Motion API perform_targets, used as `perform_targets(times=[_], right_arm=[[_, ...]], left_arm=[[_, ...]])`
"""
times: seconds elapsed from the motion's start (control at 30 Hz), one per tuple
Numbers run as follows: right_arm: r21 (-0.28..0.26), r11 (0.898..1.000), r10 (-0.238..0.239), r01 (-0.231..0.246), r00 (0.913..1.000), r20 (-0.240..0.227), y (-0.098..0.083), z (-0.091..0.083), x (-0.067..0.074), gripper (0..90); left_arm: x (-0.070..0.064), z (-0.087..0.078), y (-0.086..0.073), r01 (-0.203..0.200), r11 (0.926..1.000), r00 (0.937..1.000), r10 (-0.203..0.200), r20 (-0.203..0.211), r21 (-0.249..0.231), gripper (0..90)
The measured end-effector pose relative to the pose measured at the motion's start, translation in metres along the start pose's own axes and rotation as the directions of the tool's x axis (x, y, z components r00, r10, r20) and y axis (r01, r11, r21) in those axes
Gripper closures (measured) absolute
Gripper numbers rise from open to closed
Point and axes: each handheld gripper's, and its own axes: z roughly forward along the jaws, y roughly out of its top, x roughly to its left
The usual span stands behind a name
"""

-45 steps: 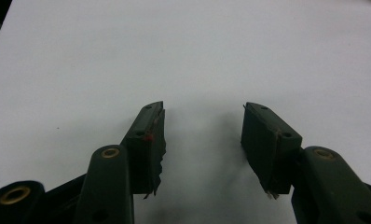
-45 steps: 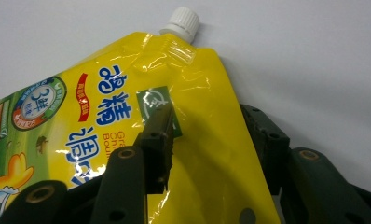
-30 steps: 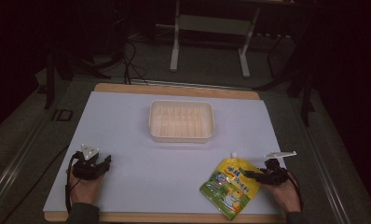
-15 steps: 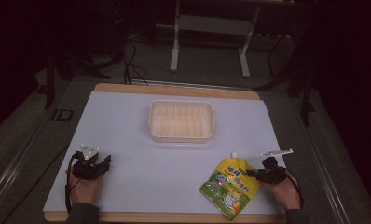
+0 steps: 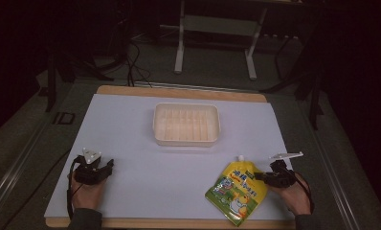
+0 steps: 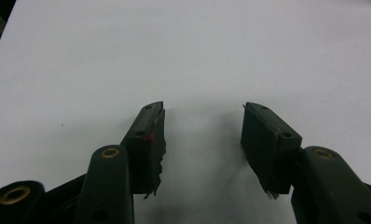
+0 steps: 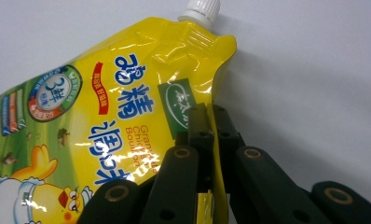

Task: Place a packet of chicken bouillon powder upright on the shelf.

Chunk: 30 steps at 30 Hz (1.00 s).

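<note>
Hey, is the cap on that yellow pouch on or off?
On. The white cap sits on the spout of the yellow pouch, whose edge the right tongs pinch.

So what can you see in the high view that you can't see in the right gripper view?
The high view alone has the ridged plastic tray, the left gripper and both of the person's hands. The right gripper view alone lets you read the yellow pouch's lettering and see its cartoon chick up close. Both have the pouch with its white cap, the right gripper shut on the pouch's edge, and the white table cover.
</note>
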Motion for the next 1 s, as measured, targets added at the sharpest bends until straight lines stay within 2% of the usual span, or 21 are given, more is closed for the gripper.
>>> perform_targets(times=[0.2, 0.4, 0.57, 1.0], right_arm=[[-0.012, 1.000, 0.008, -0.008, 0.9995, -0.031, 0.007, -0.010, -0.001, 90.0], [-0.044, 0.999, -0.030, 0.028, 0.9985, -0.046, 0.015, -0.019, 0.003, 90.0], [-0.046, 0.998, -0.053, 0.051, 0.9974, -0.049, 0.024, -0.022, 0.007, 90.0], [-0.098, 0.990, -0.107, 0.098, 0.9895, -0.096, 0.043, -0.038, 0.018, 90.0]], left_arm=[[0.000, 0.000, 0.000, 0.005, 1.0000, 1.0000, -0.005, -0.004, -0.005, 50.1], [0.000, -0.001, 0.000, 0.004, 1.0000, 1.0000, -0.004, -0.005, -0.004, 50.4], [0.000, -0.001, 0.000, 0.008, 1.0000, 1.0000, -0.008, -0.003, -0.006, 51.4], [0.000, -0.001, 0.000, 0.011, 0.9999, 0.9999, -0.011, -0.004, -0.009, 51.4]])
